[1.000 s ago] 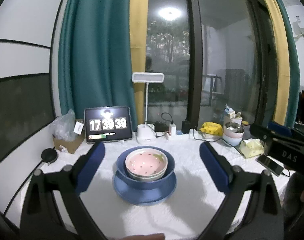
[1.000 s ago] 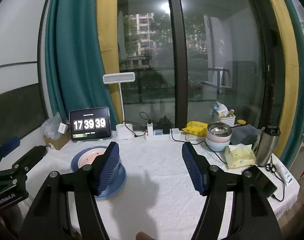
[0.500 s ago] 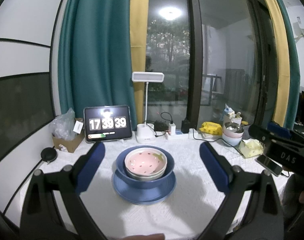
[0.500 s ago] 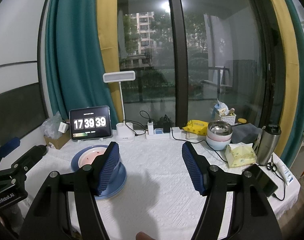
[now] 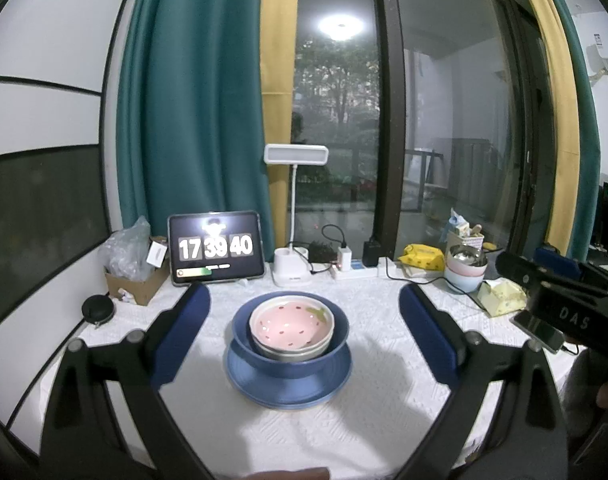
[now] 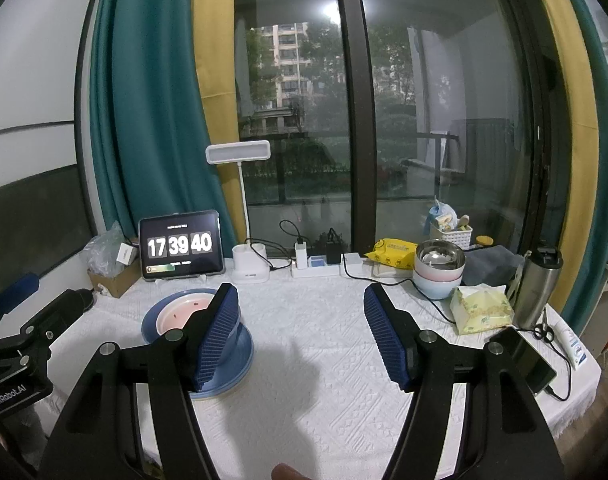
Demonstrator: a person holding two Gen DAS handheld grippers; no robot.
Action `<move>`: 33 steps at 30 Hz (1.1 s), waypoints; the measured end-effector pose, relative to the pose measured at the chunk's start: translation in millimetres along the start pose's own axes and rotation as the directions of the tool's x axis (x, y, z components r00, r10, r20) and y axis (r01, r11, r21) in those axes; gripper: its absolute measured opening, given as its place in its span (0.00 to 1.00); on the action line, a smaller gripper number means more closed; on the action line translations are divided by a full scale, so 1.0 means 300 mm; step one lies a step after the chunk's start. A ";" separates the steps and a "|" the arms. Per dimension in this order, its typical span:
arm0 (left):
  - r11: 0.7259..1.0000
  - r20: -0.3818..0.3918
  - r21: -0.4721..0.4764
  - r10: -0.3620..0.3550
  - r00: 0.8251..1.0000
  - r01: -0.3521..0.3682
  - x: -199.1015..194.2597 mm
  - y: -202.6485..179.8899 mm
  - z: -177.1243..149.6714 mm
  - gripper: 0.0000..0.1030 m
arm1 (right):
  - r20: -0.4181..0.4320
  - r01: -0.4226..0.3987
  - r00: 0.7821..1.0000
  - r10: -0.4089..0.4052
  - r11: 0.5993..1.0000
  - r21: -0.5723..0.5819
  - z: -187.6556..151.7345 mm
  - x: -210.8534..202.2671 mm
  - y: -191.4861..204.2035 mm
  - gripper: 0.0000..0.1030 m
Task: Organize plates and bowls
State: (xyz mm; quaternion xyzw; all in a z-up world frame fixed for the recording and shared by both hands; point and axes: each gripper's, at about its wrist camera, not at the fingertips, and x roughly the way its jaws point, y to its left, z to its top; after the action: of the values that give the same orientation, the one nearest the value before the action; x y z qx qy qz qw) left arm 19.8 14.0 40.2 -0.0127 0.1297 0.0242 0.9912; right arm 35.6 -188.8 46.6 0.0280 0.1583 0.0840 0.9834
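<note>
A pink strawberry-pattern bowl [image 5: 291,323] nests in a dark blue bowl [image 5: 240,330], which stands on a blue plate [image 5: 244,380] on the white tablecloth. My left gripper [image 5: 304,304] is open, its blue pads either side of the stack and clear of it. In the right wrist view the same stack [image 6: 164,320] sits left of centre, partly hidden by the left finger of my right gripper [image 6: 302,300], which is open and holds nothing. A second stack of bowls [image 6: 438,274], steel on pink on pale blue, stands at the back right.
Along the window stand a tablet clock [image 6: 180,250], desk lamp [image 6: 250,268], power strip [image 6: 324,268], yellow packet [image 6: 396,250] and small basket [image 6: 450,234]. A tissue pack [image 6: 482,308], steel flask [image 6: 538,288], phone [image 6: 524,358] and scissors [image 6: 544,330] crowd the right side. A cardboard box [image 5: 132,280] sits far left.
Neither gripper nor any dish has moved. Only the clock display has advanced by one second.
</note>
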 end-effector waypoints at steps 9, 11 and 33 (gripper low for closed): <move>1.000 0.005 0.007 0.009 1.000 -0.009 -0.004 -0.002 0.002 0.94 | -0.001 0.000 1.000 0.000 1.000 0.001 0.002 0.001 -0.002 0.67; 1.000 0.006 0.007 0.010 1.000 -0.010 -0.004 -0.004 0.002 0.94 | 0.000 0.000 1.000 0.000 1.000 0.001 0.002 0.001 -0.002 0.67; 1.000 0.009 0.009 0.014 1.000 -0.014 -0.011 -0.005 0.005 0.94 | 0.000 0.001 1.000 -0.001 1.000 0.001 0.003 0.002 -0.002 0.67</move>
State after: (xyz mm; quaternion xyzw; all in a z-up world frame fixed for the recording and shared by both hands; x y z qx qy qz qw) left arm 17.2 12.3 42.6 -0.0074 0.1253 0.0306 0.9916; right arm 36.4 -189.3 47.2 0.0283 0.1585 0.0836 0.9834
